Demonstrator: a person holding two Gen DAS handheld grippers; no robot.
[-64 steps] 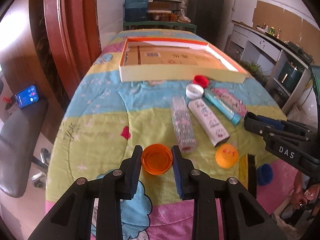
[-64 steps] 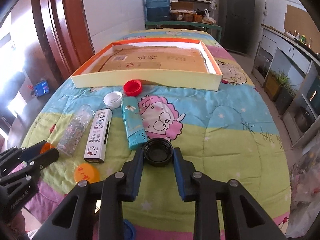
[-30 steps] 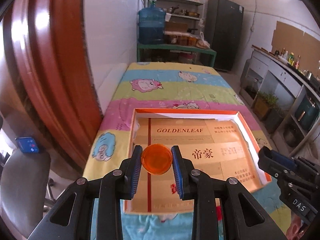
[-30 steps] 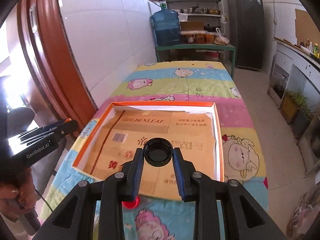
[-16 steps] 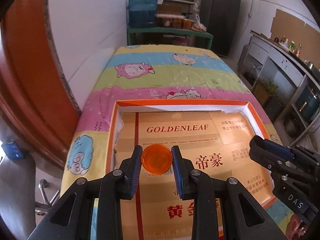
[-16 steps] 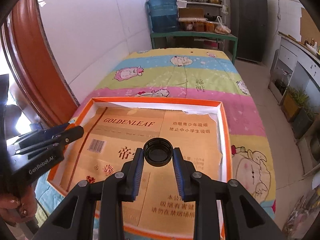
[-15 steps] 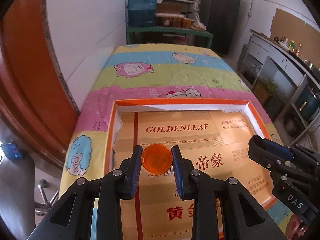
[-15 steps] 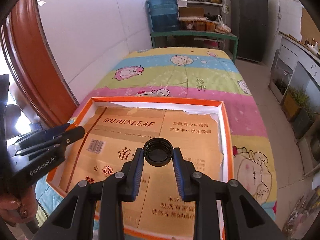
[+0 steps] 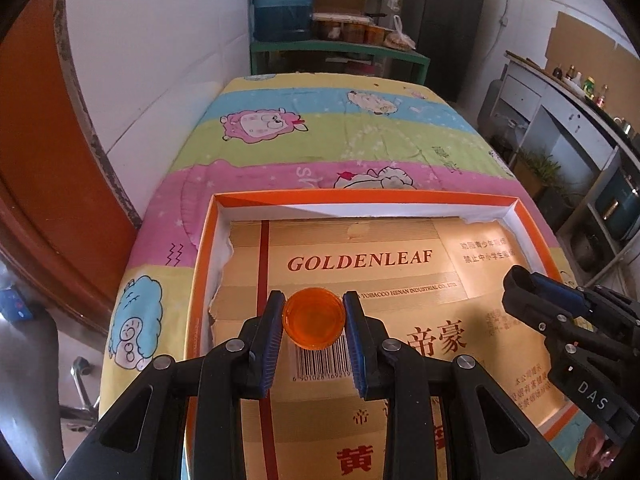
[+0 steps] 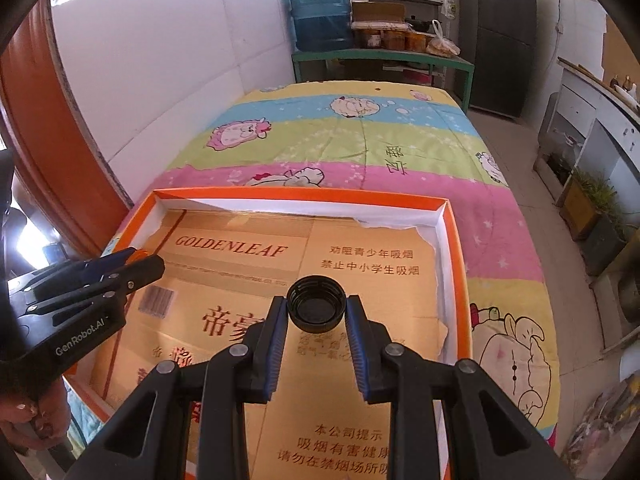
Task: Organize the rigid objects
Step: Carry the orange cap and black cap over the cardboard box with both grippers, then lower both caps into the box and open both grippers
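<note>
My left gripper (image 9: 314, 326) is shut on an orange cap (image 9: 314, 323), held over the left part of the orange-rimmed box (image 9: 202, 256). My right gripper (image 10: 317, 312) is shut on a black cap (image 10: 316, 307), held over the right middle of the same box (image 10: 454, 240). The box floor is lined with gold GOLDENLEAF cardboard (image 9: 356, 260) and holds no objects in view. The right gripper shows at the right in the left wrist view (image 9: 520, 280); the left gripper shows at the left in the right wrist view (image 10: 140, 264).
The box sits on a table with a striped cartoon-sheep cloth (image 9: 340, 140). A white wall (image 10: 160, 60) and a red-brown door frame (image 9: 32, 160) stand to the left. Shelves with a blue water jug (image 10: 320, 12) stand beyond the table's far end.
Both grippers carried their caps from the near end of the table to above the box and have come lower and closer to its floor.
</note>
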